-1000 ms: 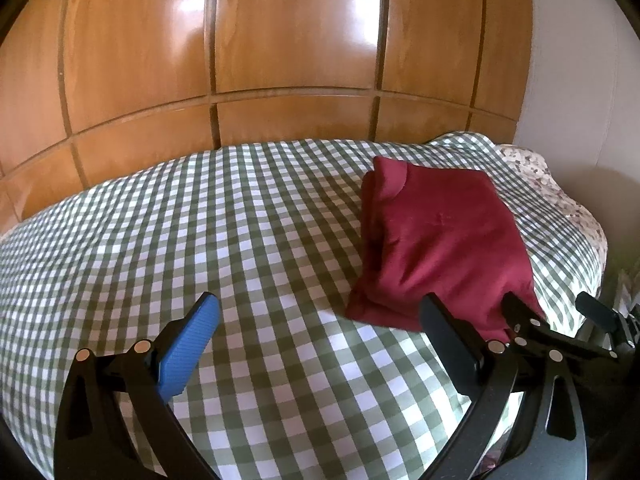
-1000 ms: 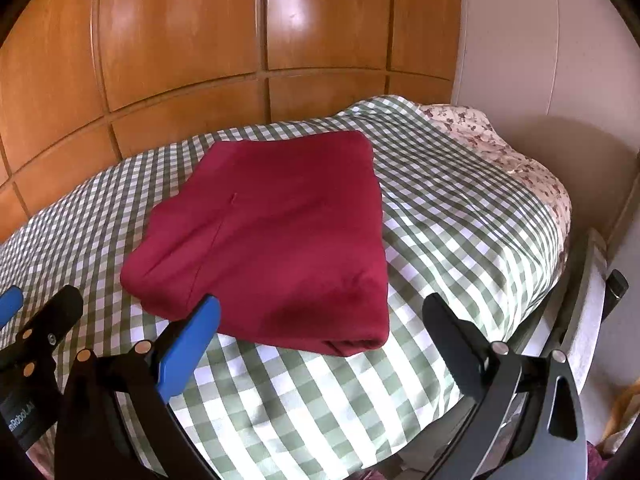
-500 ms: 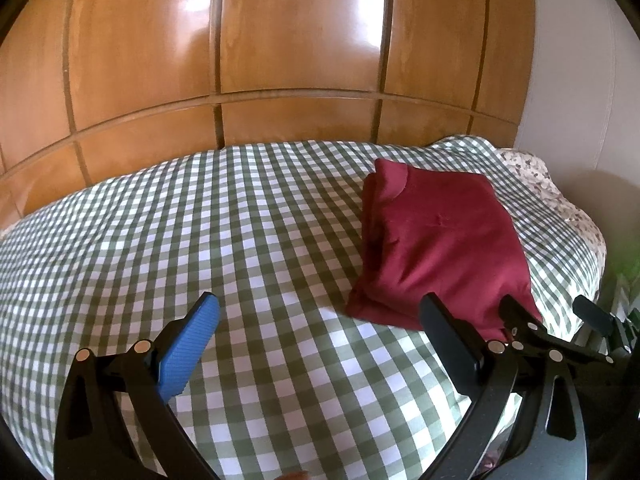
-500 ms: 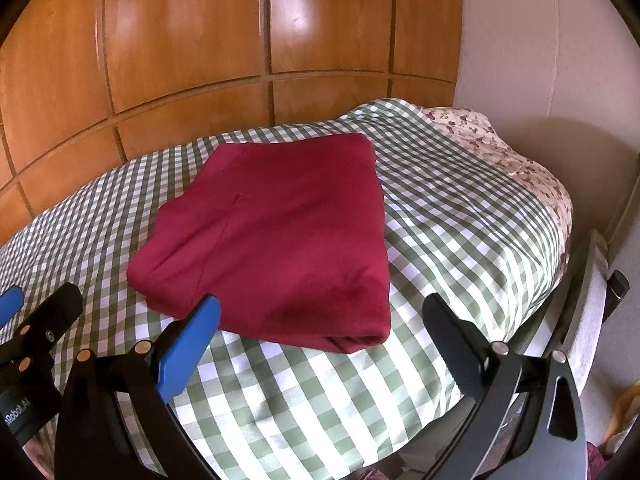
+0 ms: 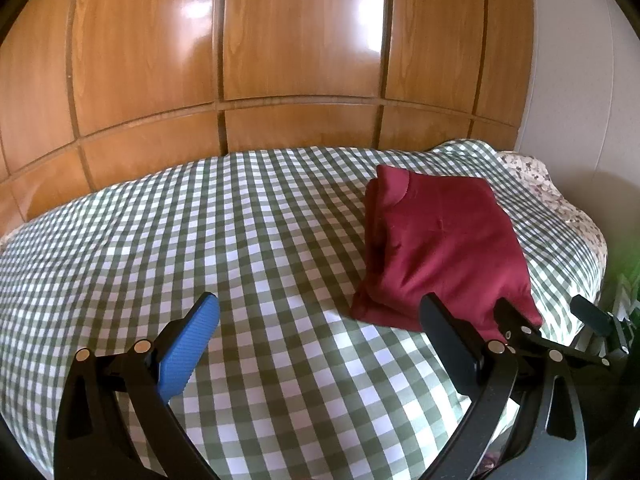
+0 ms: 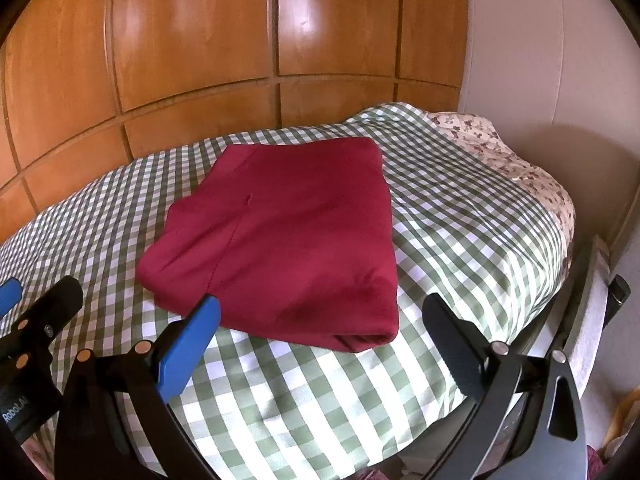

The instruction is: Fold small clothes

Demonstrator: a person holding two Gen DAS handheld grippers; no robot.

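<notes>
Folded garment [image 6: 280,236] lies at 12 o'clock of the right gripper [image 6: 320,320], nearer than the left gripper [image 5: 320,320]; both spread wide, empty.

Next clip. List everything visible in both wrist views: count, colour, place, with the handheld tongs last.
Folded dark red fabric garment: one, dark red, lying flat on the checked cover toward its right side.
Green-and-white checked bed cover: one, green and white, spread over the bed.
Floral-print cloth: one, pale with small dark flowers, at the bed's far right edge under the cover.
Glossy wooden panelled wall: one, orange-brown, behind the bed.
Plain wall: one, off-white, right of the panels.
Left tongs: one, black with blue pad, open, above the cover.
Right tongs: one, black with blue pad, open, before the garment.
</notes>
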